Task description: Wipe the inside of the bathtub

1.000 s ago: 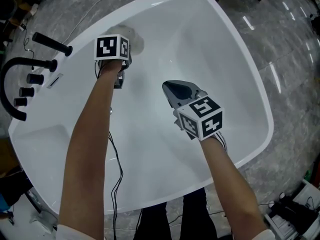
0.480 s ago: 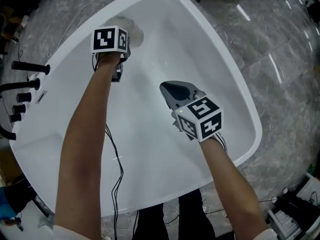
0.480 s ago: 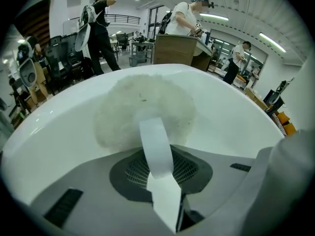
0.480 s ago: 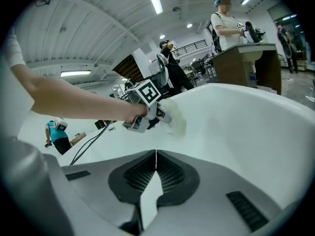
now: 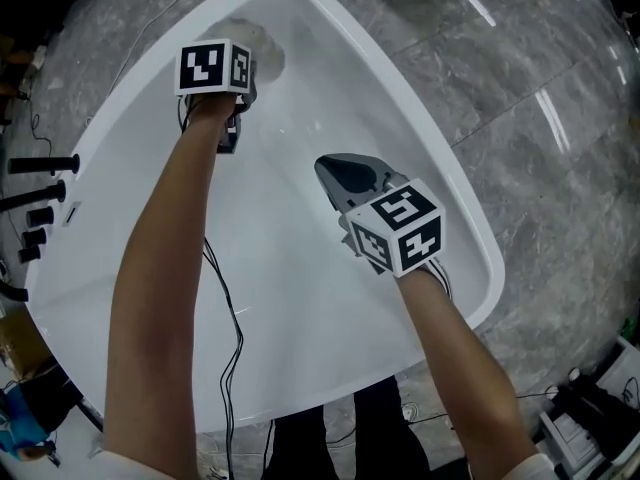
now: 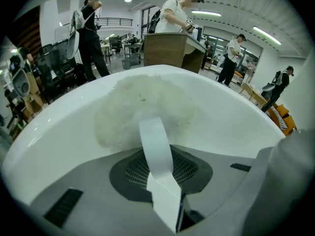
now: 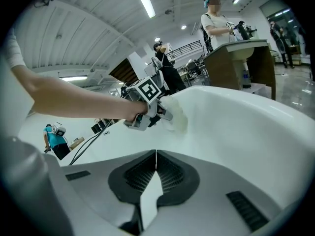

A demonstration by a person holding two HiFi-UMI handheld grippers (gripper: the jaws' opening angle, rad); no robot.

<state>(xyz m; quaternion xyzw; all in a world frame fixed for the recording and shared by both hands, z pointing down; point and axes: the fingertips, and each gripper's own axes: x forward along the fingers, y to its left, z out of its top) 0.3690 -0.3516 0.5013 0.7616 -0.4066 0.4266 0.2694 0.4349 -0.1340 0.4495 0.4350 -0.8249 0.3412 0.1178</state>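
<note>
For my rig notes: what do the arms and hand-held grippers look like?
Bare arms, white sleeves. The left hand-held gripper and right hand-held gripper are grey, each with a white cube bearing black square markers. Black cable by the left arm.

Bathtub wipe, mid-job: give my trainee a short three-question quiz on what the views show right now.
1. True or false: the right gripper has its tongs shut with nothing between them.
2. What are the tongs of the left gripper shut on?
A) a spray bottle
B) the white strap of the wiping pad
C) nothing
3. Fill in: the wiping pad lies against the inner ____ of the bathtub.

Key: 1 true; 2 B; 3 wall.
</note>
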